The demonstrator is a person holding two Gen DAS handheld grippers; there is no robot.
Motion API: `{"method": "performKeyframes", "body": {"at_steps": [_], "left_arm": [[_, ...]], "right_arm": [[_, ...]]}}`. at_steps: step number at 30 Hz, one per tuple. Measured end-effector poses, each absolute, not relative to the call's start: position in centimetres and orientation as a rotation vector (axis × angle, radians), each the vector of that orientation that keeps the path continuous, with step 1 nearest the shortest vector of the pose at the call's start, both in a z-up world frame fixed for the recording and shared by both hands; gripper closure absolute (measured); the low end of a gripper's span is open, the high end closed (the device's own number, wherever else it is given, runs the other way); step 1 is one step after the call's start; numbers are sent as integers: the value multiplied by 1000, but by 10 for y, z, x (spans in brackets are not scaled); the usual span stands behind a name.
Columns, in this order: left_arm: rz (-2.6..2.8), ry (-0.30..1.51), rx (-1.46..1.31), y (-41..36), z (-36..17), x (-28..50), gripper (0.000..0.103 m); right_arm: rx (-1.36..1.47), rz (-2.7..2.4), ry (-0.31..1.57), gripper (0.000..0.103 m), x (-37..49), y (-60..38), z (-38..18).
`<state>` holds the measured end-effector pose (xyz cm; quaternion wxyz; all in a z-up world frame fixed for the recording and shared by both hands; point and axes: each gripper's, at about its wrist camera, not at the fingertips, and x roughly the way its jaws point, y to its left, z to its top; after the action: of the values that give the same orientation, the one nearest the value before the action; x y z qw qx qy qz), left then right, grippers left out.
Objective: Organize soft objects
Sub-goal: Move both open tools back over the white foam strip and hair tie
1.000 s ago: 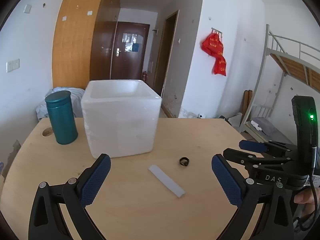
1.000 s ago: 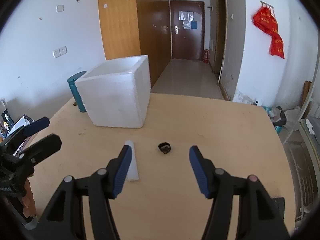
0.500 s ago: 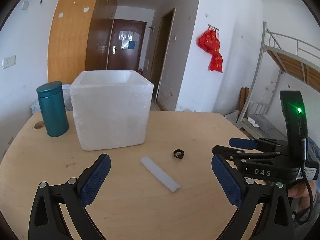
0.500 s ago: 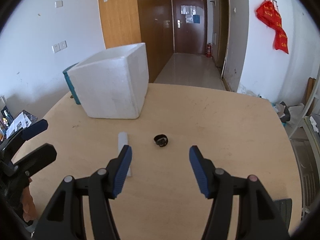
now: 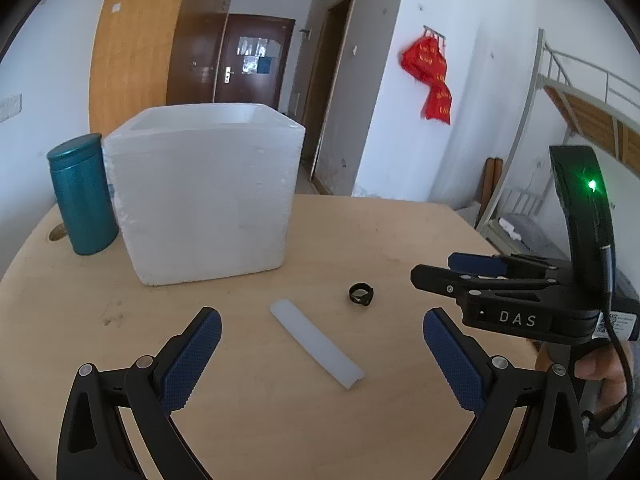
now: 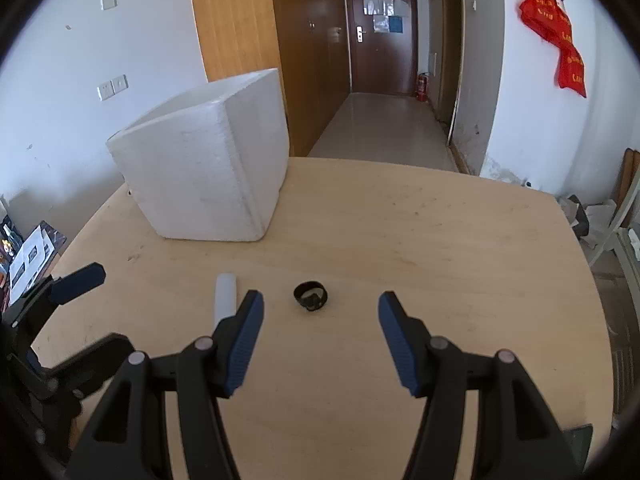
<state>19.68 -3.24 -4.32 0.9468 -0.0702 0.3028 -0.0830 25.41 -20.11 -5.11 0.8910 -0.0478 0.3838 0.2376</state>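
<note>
A white foam strip [image 5: 316, 343] lies on the wooden table [image 5: 360, 232], between and just ahead of my open left gripper [image 5: 320, 344]. A small black ring-shaped band [image 5: 361, 294] sits to its right. In the right wrist view the band [image 6: 311, 296] lies just ahead of my open right gripper [image 6: 320, 320], and the strip [image 6: 225, 296] is partly hidden behind the left finger. Neither gripper holds anything. A white foam box [image 5: 204, 196] stands open-topped behind them. The right gripper [image 5: 432, 270] shows at the right in the left wrist view.
A teal canister [image 5: 82, 200] stands left of the foam box [image 6: 208, 172]. The left gripper [image 6: 76, 280] appears at the left edge of the right wrist view. A hole in the table [image 5: 58, 232] lies by the canister. Beyond the table are a hallway, a bunk frame and floor clutter.
Both grippers have come forward and lower toward the table; the strip, the band and the box look larger and closer. Both sets of jaws stayed as wide as before.
</note>
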Motion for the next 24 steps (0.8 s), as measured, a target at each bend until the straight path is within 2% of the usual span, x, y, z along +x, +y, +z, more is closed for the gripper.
{"method": "performKeyframes", "body": {"at_steps": [24], "left_arm": [[-113, 787, -120, -49, -80, 238, 2]], "right_arm": [[-38, 496, 844, 39, 264, -219, -70]]}}
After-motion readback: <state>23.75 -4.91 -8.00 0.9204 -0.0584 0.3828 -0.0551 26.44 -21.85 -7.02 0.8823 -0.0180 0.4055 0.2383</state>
